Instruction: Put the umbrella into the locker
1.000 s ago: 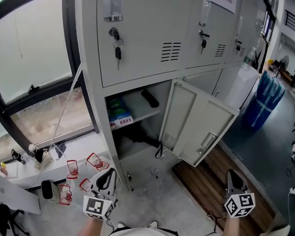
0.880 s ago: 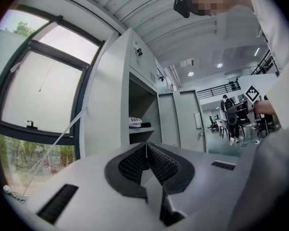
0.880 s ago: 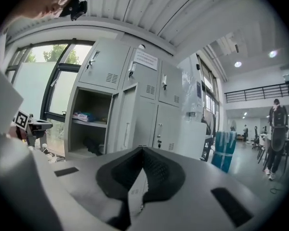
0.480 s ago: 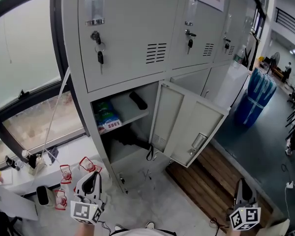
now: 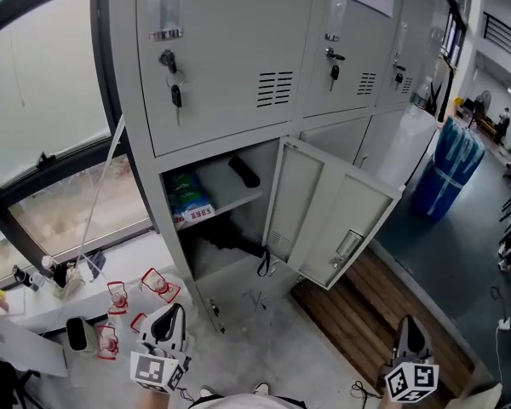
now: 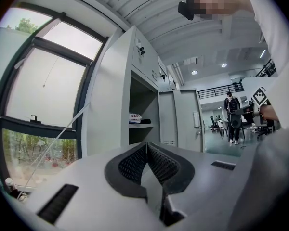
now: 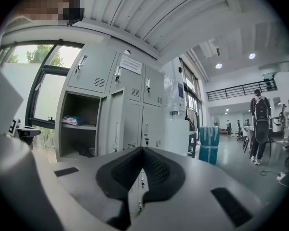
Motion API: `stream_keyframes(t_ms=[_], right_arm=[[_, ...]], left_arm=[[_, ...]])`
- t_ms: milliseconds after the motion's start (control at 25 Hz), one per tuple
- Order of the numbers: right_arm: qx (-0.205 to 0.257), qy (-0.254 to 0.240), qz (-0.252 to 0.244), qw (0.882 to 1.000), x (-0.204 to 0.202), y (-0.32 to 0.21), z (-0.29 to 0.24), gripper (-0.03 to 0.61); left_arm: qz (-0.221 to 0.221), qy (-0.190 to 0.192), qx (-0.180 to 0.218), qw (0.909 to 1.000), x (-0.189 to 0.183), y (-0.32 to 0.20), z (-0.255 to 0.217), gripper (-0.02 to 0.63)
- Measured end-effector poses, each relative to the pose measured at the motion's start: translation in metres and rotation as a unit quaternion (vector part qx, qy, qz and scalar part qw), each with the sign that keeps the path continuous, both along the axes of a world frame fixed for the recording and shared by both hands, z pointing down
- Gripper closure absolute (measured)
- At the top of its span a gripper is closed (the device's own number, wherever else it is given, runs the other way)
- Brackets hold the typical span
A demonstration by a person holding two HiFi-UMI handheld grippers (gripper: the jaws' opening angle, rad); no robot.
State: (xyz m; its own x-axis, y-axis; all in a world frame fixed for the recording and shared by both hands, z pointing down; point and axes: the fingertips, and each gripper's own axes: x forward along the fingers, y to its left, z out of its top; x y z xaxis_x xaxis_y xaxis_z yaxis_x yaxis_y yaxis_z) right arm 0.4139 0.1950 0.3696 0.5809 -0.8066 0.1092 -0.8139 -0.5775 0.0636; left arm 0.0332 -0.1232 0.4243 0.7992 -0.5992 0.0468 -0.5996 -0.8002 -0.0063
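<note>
The grey locker (image 5: 238, 203) stands with its door (image 5: 332, 220) swung open to the right. A short black folded thing, seemingly the umbrella (image 5: 244, 171), lies on its upper shelf. A dark bundle (image 5: 230, 239) with a hanging strap fills the lower compartment. My left gripper (image 5: 169, 322) is low and short of the locker, jaws together and empty (image 6: 145, 150). My right gripper (image 5: 409, 332) is off to the right over the floor, also shut on nothing (image 7: 141, 153). In the right gripper view the open compartment (image 7: 79, 124) is at the left.
A green and blue packet (image 5: 187, 198) lies on the shelf's left side. Keys (image 5: 175, 92) hang from the locker above. Red-rimmed things (image 5: 123, 301) sit on the window ledge at the left. Blue bins (image 5: 456, 164) and a wooden floor strip (image 5: 366, 313) are at the right. A person (image 7: 257, 124) stands far off.
My right gripper has drawn a little away from the locker, low at the right. The left gripper has barely moved. The locker door and contents stand as before.
</note>
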Motion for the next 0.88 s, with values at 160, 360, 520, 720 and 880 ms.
stream_keyframes(t_ms=[160, 360, 520, 720, 880], right_arm=[[0.000, -0.008, -0.007, 1.000, -0.003, -0.010, 0.005, 0.560], [-0.003, -0.008, -0.013, 1.000, -0.006, -0.016, 0.008, 0.560], [-0.004, -0.014, -0.017, 1.000, -0.009, -0.022, 0.014, 0.560], [-0.006, -0.018, -0.027, 0.999, -0.015, -0.029, 0.018, 0.560], [-0.006, -0.022, -0.027, 0.999, -0.017, -0.026, 0.021, 0.560]], left_arm=[[0.007, 0.000, 0.005, 1.0000, 0.007, 0.005, -0.002, 0.586], [0.007, -0.002, -0.003, 1.0000, 0.005, 0.007, 0.003, 0.586], [0.007, 0.002, -0.015, 0.9999, 0.005, 0.007, 0.007, 0.586], [0.010, 0.000, -0.010, 0.9999, 0.007, 0.008, 0.007, 0.586], [0.011, -0.002, -0.013, 0.9999, 0.008, 0.008, 0.008, 0.586]])
